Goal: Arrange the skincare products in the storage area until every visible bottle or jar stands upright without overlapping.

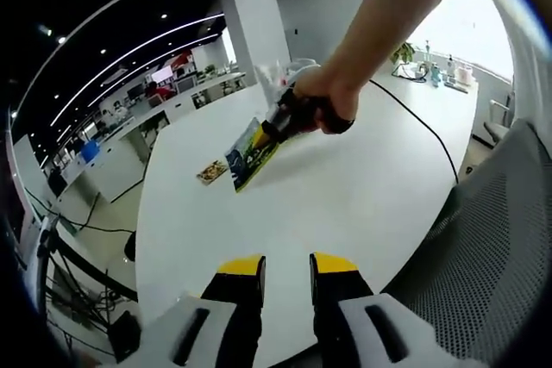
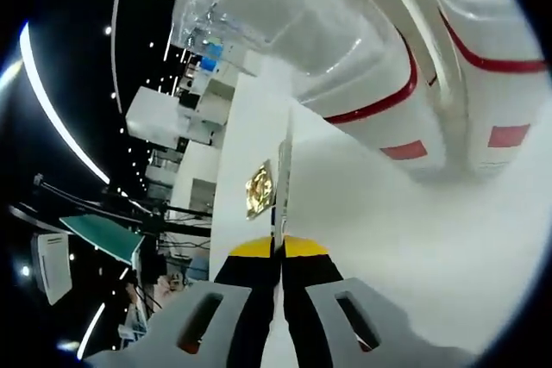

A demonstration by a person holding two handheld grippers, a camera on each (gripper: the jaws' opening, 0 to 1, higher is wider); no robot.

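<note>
Our left tool (image 1: 286, 266) hangs open above the white surface (image 1: 345, 196). Our right tool (image 2: 278, 247) is closed on the edge of a flat card (image 1: 252, 152) near the surface's middle.

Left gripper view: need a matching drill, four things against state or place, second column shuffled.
1. left gripper
2. colourful flat pack
3. small packet
4. black cable

A. lies flat on the white table, beside the pack
B. fingers apart, nothing between them
C. trails across the table top
D. clamped in the right gripper

Pairs: 1-B, 2-D, 3-A, 4-C.
</note>
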